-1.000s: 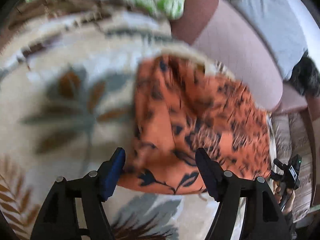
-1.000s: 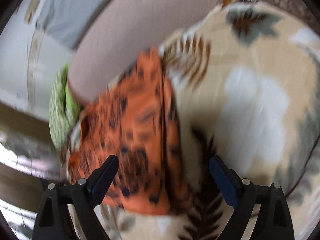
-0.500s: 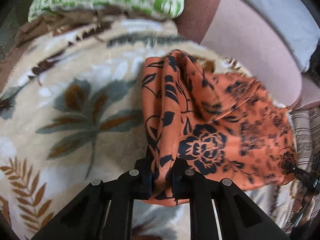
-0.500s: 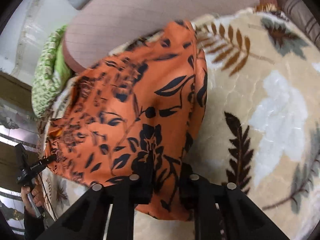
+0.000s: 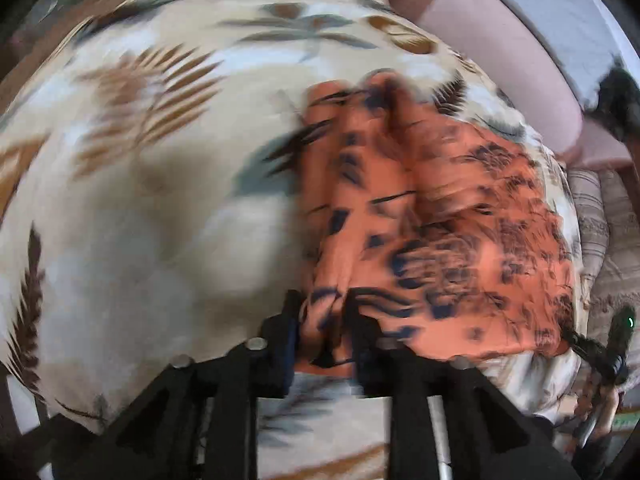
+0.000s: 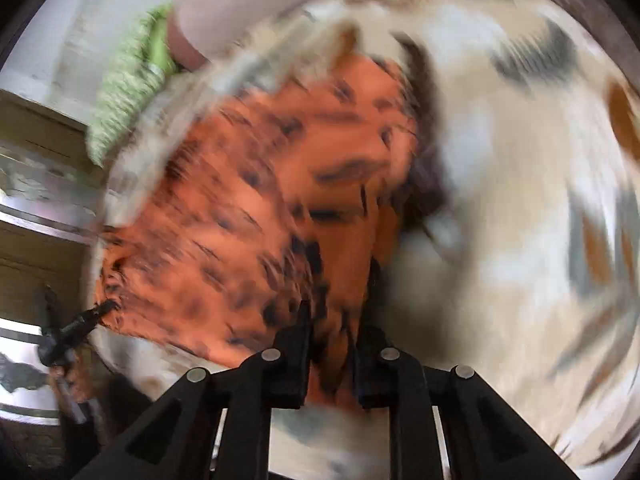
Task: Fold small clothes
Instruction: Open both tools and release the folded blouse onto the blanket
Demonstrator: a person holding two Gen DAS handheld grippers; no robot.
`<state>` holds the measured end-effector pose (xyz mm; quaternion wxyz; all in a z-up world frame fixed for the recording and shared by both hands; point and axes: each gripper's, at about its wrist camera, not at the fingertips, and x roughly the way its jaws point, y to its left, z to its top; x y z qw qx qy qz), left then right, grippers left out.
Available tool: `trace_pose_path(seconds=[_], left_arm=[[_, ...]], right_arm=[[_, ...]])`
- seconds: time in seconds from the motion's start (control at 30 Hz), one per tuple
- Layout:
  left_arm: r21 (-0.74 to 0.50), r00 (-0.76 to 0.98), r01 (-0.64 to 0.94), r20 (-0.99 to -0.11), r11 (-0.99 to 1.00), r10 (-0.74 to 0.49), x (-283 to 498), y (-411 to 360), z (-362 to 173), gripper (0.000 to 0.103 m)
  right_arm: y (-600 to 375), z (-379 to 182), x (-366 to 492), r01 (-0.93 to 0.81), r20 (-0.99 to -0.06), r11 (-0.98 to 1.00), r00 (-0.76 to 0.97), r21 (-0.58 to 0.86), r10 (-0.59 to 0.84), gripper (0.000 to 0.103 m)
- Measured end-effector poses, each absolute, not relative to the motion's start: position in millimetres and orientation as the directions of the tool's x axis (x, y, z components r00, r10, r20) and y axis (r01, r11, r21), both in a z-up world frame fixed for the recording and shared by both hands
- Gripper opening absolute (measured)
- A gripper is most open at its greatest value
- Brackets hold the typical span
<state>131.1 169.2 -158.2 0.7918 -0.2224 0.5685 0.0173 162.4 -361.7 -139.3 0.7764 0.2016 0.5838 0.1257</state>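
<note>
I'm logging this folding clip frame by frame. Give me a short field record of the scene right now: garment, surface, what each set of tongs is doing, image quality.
garment: orange cloth with dark floral print, bunched and creased
surface: cream blanket with leaf pattern
left tongs: shut on a near edge of the orange cloth
right tongs: shut on a near edge of the orange cloth
background: green patterned pillow, pink cushion
image quality: both wrist views motion-blurred, fine detail unreadable

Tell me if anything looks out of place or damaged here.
Nothing stands out. The orange cloth lies bunched on the blanket, pinched by the left gripper and right gripper. Blur hides fine detail.
</note>
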Motion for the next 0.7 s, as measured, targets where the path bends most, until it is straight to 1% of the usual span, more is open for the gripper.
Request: trace_pose_path(seconds=[0.03, 0.07, 0.1, 0.13, 0.2, 0.27, 0.4, 0.43, 0.47, 0.5, 0.53, 0.57, 0.6, 0.63, 0.7], left_arm=[[-0.365, 0.366, -0.307, -0.898, 0.879, -0.245, 128.6, 176.0, -154.4, 0.037], [-0.367, 0.367, -0.322, -0.898, 0.873, -0.242, 129.8, 178.9, -150.7, 0.045], [-0.357, 0.379, -0.320, -0.897, 0.877, -0.227, 131.8, 179.6, -142.2, 0.053], [-0.341, 0.408, -0.292, -0.889, 0.893, -0.206, 134.4, 177.5, -130.7, 0.056], [-0.306, 0.454, -0.240, -0.874, 0.921, -0.172, 134.7, 170.3, -113.9, 0.060], [-0.294, 0.485, -0.196, -0.858, 0.936, -0.168, 132.7, 161.6, -103.4, 0.065], [-0.249, 0.459, -0.143, -0.874, 0.958, -0.159, 132.8, 146.1, -114.1, 0.065], [-0.242, 0.457, -0.130, -0.875, 0.962, -0.159, 132.1, 144.3, -115.6, 0.065], [-0.237, 0.456, -0.126, -0.876, 0.963, -0.156, 128.4, 143.7, -116.7, 0.065], [-0.234, 0.449, -0.125, -0.880, 0.964, -0.156, 130.6, 143.2, -120.0, 0.064], [-0.240, 0.432, -0.124, -0.887, 0.963, -0.166, 130.9, 143.8, -123.3, 0.062], [-0.262, 0.404, -0.136, -0.895, 0.956, -0.188, 131.3, 146.8, -127.0, 0.056], [-0.287, 0.393, -0.144, -0.895, 0.947, -0.211, 131.6, 149.9, -129.0, 0.054], [-0.335, 0.392, -0.155, -0.884, 0.929, -0.254, 130.1, 156.2, -129.2, 0.054], [-0.392, 0.415, -0.157, -0.859, 0.906, -0.300, 122.9, 163.6, -124.8, 0.054]], right_arm=[[-370.4, -137.3, 155.9, 0.059, -0.819, 0.857, 0.334, 0.513, 0.467, 0.029], [-377.0, -132.0, 153.2, 0.069, -0.793, 0.836, 0.370, 0.544, 0.485, 0.048], [-382.9, -124.4, 150.7, 0.072, -0.765, 0.819, 0.411, 0.569, 0.496, 0.063], [-388.0, -115.2, 150.9, 0.067, -0.739, 0.807, 0.451, 0.587, 0.500, 0.078], [-387.7, -101.0, 152.7, 0.033, -0.717, 0.805, 0.477, 0.593, 0.509, 0.078], [-386.8, -94.8, 157.3, 0.009, -0.721, 0.818, 0.479, 0.575, 0.501, 0.078], [-371.6, -105.4, 157.8, -0.017, -0.761, 0.840, 0.413, 0.542, 0.500, 0.077], [-369.5, -108.2, 155.7, -0.026, -0.768, 0.845, 0.401, 0.535, 0.499, 0.075], [-370.1, -110.4, 152.7, -0.028, -0.772, 0.846, 0.395, 0.532, 0.498, 0.065], [-370.3, -112.1, 151.0, -0.022, -0.789, 0.859, 0.385, 0.511, 0.479, 0.060], [-371.1, -113.5, 151.1, -0.021, -0.797, 0.865, 0.378, 0.501, 0.471, 0.057], [-368.2, -118.0, 151.4, -0.021, -0.795, 0.861, 0.373, 0.508, 0.478, 0.057], [-370.7, -119.6, 148.9, -0.020, -0.794, 0.860, 0.373, 0.510, 0.480, 0.057], [-373.4, -120.0, 147.7, -0.018, -0.791, 0.855, 0.372, 0.518, 0.486, 0.057], [-374.1, -119.9, 146.0, -0.026, -0.778, 0.841, 0.366, 0.540, 0.511, 0.057]])
